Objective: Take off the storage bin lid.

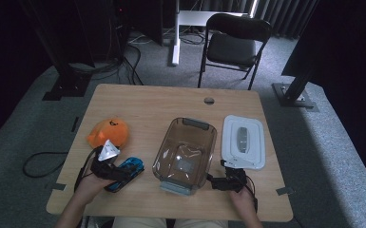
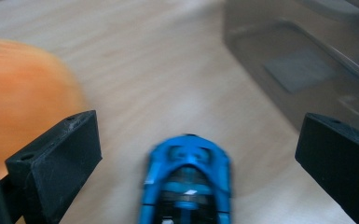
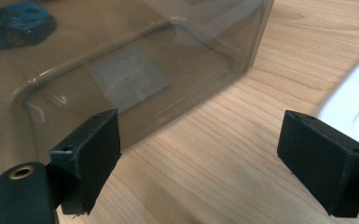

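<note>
My left gripper point(image 2: 193, 154) stands wide open, its matte black blocky jaws either side of the glossy blue toy car point(image 2: 186, 182), not touching it. The car's tail is cut off and its outline blurred. It lies on the pale wood-grain table point(image 1: 147, 102), at 8 o'clock of the smoky clear plastic tub point(image 3: 135, 70). At 10 o'clock sits a soft orange rounded thing point(image 2: 18, 98). My right gripper point(image 3: 200, 154) gapes empty beside the tub's rounded corner.

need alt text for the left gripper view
A blue toy car lies on a wooden table between the open left tongs. An orange plush sits at left, a clear plastic bin at upper right.
</note>
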`<action>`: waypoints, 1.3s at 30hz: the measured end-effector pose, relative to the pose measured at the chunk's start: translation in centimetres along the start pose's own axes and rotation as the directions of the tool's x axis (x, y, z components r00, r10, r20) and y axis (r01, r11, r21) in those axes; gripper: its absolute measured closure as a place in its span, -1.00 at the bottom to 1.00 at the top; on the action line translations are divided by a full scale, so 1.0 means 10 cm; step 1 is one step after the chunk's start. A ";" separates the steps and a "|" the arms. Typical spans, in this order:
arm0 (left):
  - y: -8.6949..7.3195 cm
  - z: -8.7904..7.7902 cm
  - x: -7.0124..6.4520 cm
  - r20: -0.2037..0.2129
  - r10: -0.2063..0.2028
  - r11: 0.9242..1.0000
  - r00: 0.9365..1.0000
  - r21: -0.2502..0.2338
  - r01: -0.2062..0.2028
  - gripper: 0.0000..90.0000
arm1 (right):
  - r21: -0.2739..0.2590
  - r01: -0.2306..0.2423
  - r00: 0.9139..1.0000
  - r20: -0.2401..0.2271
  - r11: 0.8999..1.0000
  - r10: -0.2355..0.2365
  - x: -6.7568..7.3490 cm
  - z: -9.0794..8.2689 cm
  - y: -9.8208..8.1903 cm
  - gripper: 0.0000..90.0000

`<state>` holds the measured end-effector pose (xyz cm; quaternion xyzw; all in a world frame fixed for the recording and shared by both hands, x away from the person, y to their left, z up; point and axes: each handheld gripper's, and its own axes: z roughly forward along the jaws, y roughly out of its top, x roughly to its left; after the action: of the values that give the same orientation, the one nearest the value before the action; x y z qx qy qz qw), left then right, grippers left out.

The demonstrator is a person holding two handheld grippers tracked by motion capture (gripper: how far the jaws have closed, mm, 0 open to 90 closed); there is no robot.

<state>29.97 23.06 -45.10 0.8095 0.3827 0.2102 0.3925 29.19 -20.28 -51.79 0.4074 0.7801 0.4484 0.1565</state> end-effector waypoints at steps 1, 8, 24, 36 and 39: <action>0.00 -0.02 0.05 -0.010 -0.006 1.000 1.000 0.000 0.006 -0.98 | 0.001 -0.002 1.000 0.000 1.000 0.002 0.01 0.01 0.01 -0.71; -0.03 -0.10 0.39 -0.064 -0.054 0.998 0.997 -0.026 0.052 -0.98 | 0.010 0.003 1.000 0.002 1.000 -0.003 0.05 0.06 0.03 -0.71; -0.08 0.06 0.96 -0.156 -0.118 0.993 0.981 -0.008 0.119 -0.98 | 0.037 0.030 1.000 -0.008 0.999 -0.030 0.14 0.21 0.09 -0.71; -0.14 0.20 1.22 -0.134 -0.134 0.989 0.982 0.047 0.141 -0.98 | 0.045 0.034 0.999 -0.024 0.998 -0.033 0.18 0.25 0.10 -0.71; -0.15 0.24 1.23 -0.114 -0.136 0.988 0.984 0.052 0.143 -0.98 | 0.041 0.035 0.999 -0.033 0.999 -0.034 0.15 0.21 0.09 -0.71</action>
<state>38.47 32.20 -47.22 0.7792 0.4656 0.2149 0.3603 30.01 -17.60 -52.00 0.3898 0.7985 0.4358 0.1434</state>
